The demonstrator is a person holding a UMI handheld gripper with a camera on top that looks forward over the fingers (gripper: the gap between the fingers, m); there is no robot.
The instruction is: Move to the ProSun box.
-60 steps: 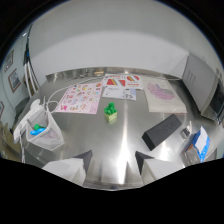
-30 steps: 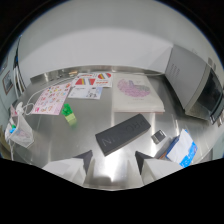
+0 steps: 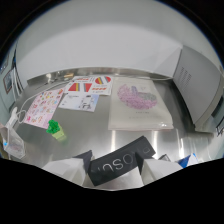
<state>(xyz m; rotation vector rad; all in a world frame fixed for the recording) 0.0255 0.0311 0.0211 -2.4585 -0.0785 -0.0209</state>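
The ProSun box [image 3: 129,158] is a flat black carton with pale lettering, lying at a slant on the shiny metal table [image 3: 95,137]. It lies right at my gripper [image 3: 118,161], its near end between the two pale fingertips and its far end reaching just beyond them. My left finger [image 3: 75,166] and right finger [image 3: 161,167] stand apart at either side of the box, with gaps showing. The gripper is open and holds nothing.
Beyond the box lies a clear sleeve with a pink print [image 3: 135,102]. Sticker sheets [image 3: 42,106] and printed cards [image 3: 90,86] lie further left. A small green block [image 3: 55,129] and a white bag [image 3: 12,144] are left of my fingers. A grey cabinet [image 3: 200,85] stands at right.
The gripper has swung right and closed in on the black box. The box was ahead and to the right; now it lies between the fingertips. The green block slid off to the left.
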